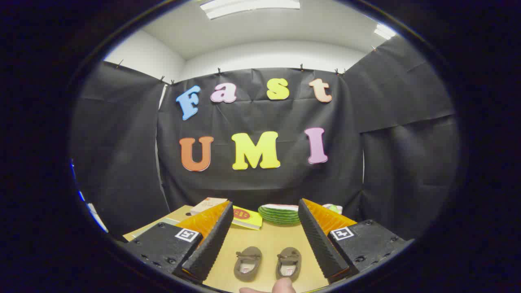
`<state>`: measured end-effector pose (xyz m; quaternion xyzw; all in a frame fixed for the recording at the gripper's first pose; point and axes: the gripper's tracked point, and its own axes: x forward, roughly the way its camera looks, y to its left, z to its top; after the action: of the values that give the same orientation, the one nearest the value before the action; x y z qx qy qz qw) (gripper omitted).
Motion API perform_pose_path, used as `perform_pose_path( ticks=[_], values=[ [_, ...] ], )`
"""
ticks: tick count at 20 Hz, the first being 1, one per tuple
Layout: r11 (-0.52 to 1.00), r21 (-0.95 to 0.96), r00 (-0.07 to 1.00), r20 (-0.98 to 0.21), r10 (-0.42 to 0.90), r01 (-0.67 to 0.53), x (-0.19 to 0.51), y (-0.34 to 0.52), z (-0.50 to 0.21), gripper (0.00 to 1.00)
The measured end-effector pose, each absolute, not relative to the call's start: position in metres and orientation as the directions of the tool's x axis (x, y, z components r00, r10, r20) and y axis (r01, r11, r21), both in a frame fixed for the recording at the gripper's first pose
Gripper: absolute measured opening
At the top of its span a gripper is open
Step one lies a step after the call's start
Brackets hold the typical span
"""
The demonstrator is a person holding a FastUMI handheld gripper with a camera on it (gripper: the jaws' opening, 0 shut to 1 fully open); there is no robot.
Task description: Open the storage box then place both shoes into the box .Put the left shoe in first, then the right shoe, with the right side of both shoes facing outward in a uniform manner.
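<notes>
Two small brown shoes lie side by side on the wooden table [264, 240], toes pointing away from me. The left shoe [247, 263] and the right shoe [288, 263] both sit between my fingers, below them. My gripper [264, 211] is open and held above the table, with nothing between its fingers. A person's fingertip [283, 285] shows just in front of the right shoe.
Beyond the shoes stand a stack of green plates [280, 214], a yellow booklet [246, 217], a pale book [208, 204] behind the left finger, and a small green and white thing [333, 208] behind the right finger. Black cloth walls close the booth.
</notes>
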<state>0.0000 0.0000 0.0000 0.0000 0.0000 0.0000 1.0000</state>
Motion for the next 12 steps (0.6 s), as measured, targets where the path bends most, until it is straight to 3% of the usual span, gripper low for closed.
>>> perform_pose_path(
  ticks=[12],
  values=[
    [0.998, 0.055, 0.998, -0.047, 0.030, -0.028, 0.011, 0.012, -0.014, 1.00]
  ],
)
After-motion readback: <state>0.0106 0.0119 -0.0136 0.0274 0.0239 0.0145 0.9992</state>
